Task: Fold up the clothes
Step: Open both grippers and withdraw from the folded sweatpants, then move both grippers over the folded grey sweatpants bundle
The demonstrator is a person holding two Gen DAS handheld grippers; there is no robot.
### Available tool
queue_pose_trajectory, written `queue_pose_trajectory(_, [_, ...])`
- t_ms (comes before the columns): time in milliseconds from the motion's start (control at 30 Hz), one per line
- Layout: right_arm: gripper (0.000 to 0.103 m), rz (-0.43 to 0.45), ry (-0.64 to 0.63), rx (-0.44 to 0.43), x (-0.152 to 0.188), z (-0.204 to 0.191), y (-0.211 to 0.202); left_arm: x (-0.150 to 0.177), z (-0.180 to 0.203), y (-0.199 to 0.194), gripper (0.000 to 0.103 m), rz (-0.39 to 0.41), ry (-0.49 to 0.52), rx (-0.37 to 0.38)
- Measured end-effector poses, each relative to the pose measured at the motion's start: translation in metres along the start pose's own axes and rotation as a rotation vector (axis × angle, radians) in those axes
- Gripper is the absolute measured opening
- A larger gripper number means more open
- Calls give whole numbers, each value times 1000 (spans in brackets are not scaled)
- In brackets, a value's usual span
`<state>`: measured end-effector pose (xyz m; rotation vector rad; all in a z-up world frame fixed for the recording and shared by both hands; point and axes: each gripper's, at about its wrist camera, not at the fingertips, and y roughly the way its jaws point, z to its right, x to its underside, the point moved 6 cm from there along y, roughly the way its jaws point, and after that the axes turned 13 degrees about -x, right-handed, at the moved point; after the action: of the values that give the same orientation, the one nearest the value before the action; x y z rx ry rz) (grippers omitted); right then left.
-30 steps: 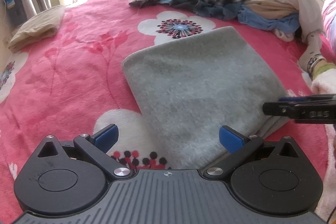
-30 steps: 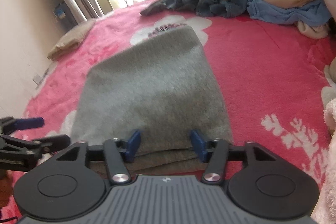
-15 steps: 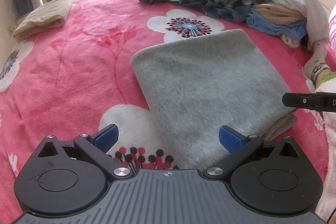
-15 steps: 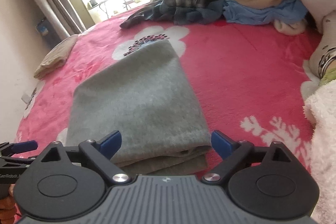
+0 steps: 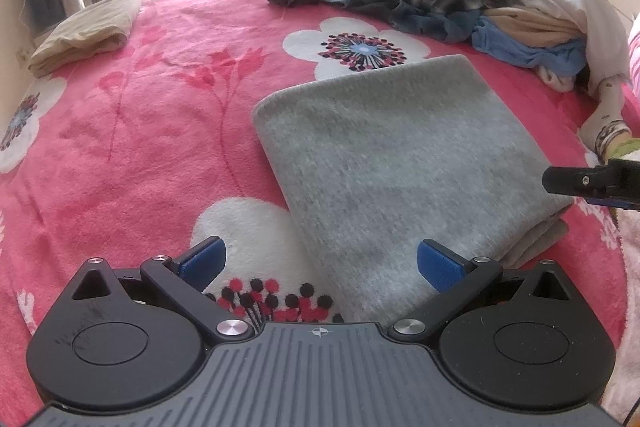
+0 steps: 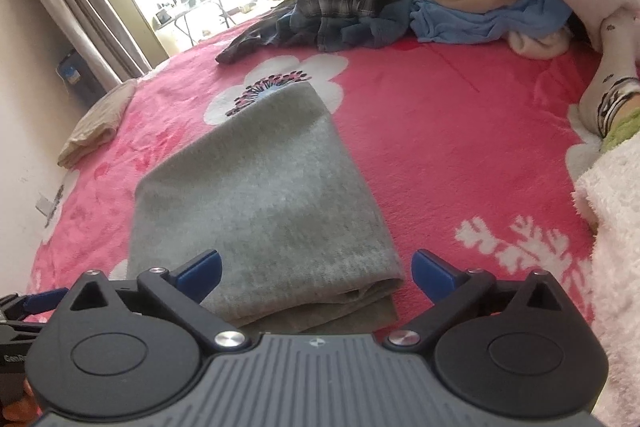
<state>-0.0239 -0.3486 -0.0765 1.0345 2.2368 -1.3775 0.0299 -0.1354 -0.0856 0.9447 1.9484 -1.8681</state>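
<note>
One folded grey garment [image 5: 392,163] lies flat mid-bed on the pink floral blanket [image 5: 120,131], layered edges toward me. My left gripper [image 5: 320,261] and right gripper [image 6: 316,273] hover at its near edge, jaws apart, empty. Unfolded clothes pile [image 5: 460,3] crowds the far right corner; a beige folded item [image 5: 88,31] sits far left.

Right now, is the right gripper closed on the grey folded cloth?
No, the right gripper stands wide open, its blue fingers apart and clear of the grey folded cloth lying on the pink blanket.
</note>
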Motion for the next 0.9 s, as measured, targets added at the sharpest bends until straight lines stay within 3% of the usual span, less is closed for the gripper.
queue_pose_trajectory(300, [103, 7, -60, 19, 1, -9, 1, 1, -1, 1, 103, -4, -2, -3])
queue_pose_trajectory(500, [103, 33, -158, 96, -1, -16, -1, 1, -2, 2, 103, -7, -1, -6])
queue_pose_trajectory(700, [103, 25, -177, 69, -5, -15, 0, 2, -2, 3, 103, -12, -2, -7])
queue_pose_trajectory(900, [103, 78, -253, 79, -11, -13, -8, 3, -5, 3, 103, -12, -3, -16])
